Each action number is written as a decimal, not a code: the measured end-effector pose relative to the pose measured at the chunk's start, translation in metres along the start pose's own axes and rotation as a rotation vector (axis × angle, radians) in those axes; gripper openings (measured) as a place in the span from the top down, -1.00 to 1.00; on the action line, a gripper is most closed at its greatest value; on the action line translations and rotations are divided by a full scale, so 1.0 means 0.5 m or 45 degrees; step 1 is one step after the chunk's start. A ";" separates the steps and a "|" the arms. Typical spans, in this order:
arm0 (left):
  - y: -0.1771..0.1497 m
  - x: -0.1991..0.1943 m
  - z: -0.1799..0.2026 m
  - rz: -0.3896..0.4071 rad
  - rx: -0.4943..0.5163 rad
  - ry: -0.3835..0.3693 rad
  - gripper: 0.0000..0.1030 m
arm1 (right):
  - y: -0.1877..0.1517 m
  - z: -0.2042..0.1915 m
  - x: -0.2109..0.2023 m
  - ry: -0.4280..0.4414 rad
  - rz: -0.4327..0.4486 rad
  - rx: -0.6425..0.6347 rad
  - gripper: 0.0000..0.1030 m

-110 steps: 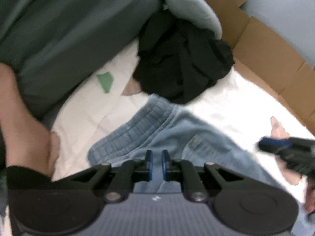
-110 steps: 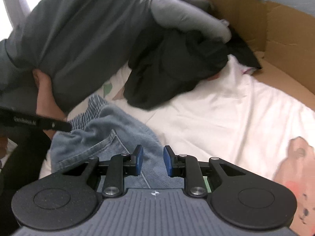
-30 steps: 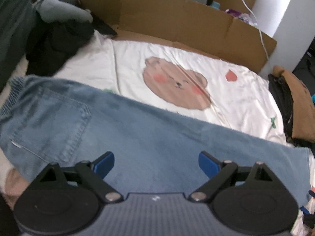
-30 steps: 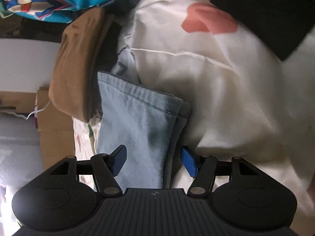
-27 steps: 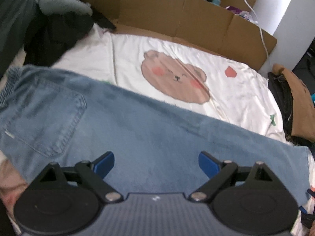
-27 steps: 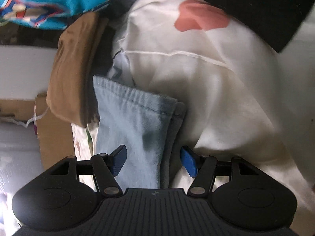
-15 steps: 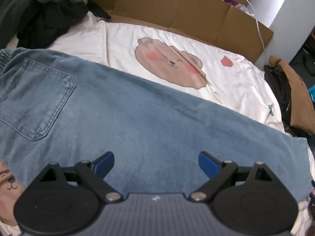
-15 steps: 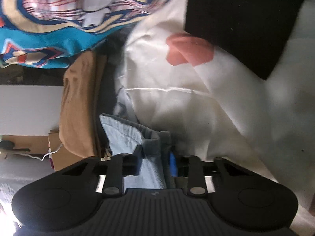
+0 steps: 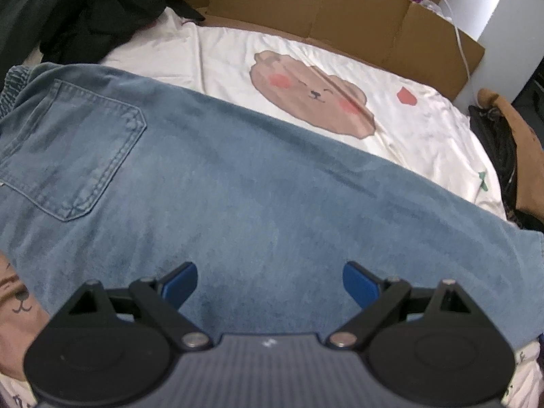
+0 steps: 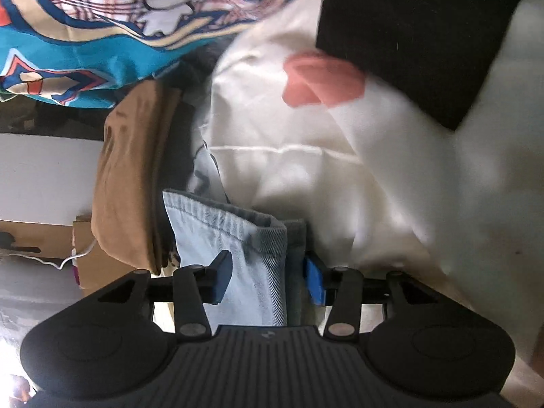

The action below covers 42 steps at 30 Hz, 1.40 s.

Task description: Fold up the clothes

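Blue jeans (image 9: 238, 183) lie spread across the white bear-print sheet (image 9: 425, 136), waistband at the left, back pocket (image 9: 68, 149) facing up, leg hem at the right. My left gripper (image 9: 270, 284) hovers open over the middle of the denim with nothing between its fingers. In the right wrist view, the jeans' hem (image 10: 238, 238) sits between the blue pads of my right gripper (image 10: 268, 277), which is shut on the doubled cloth.
Cardboard panels (image 9: 306, 10) wall the far side of the bed. Dark clothes (image 9: 102, 17) are heaped at the far left. A brown garment (image 9: 530, 156) over black cloth lies at the right edge; the same brown garment (image 10: 132, 176), patterned teal fabric (image 10: 102, 17) and black cloth (image 10: 425, 27) show beyond the hem.
The right gripper has closed on the jeans' hem, which it straddled open one second ago. The left gripper, shut earlier, stays open and has drifted slightly over the spread denim.
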<state>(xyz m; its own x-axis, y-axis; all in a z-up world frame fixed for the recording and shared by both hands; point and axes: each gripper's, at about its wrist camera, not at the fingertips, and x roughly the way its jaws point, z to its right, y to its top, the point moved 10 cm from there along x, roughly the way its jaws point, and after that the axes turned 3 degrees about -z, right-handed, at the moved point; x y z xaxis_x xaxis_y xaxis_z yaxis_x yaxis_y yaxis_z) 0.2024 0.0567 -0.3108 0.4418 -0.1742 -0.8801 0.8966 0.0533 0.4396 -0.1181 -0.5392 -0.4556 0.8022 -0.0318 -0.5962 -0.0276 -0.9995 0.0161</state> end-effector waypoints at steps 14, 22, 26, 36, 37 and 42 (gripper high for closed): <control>-0.019 0.019 0.020 -0.038 0.035 0.028 -0.83 | 0.003 -0.033 0.043 0.089 -0.088 -0.173 0.05; -0.022 0.016 0.017 -0.035 0.039 0.037 -0.83 | 0.011 -0.045 0.014 0.170 -0.110 -0.222 0.71; -0.020 0.022 0.025 -0.043 0.052 0.027 -0.83 | 0.003 -0.038 0.020 0.108 -0.139 -0.310 0.58; 0.000 0.031 0.069 -0.056 0.112 -0.065 -0.62 | -0.002 -0.043 0.063 0.098 -0.165 -0.311 0.32; 0.005 0.032 0.073 -0.055 0.116 -0.084 -0.61 | -0.002 -0.043 0.063 0.101 -0.166 -0.309 0.33; 0.017 0.049 0.092 -0.129 0.150 -0.162 -0.22 | 0.001 -0.039 0.056 0.081 -0.161 -0.334 0.68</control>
<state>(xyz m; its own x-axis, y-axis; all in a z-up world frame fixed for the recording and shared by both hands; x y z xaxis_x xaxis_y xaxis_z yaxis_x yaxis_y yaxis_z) 0.2193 0.0077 -0.3206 0.3356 -0.2960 -0.8943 0.9233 -0.0847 0.3745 -0.0838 -0.5407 -0.4565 0.8253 0.1008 -0.5555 0.2230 -0.9621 0.1567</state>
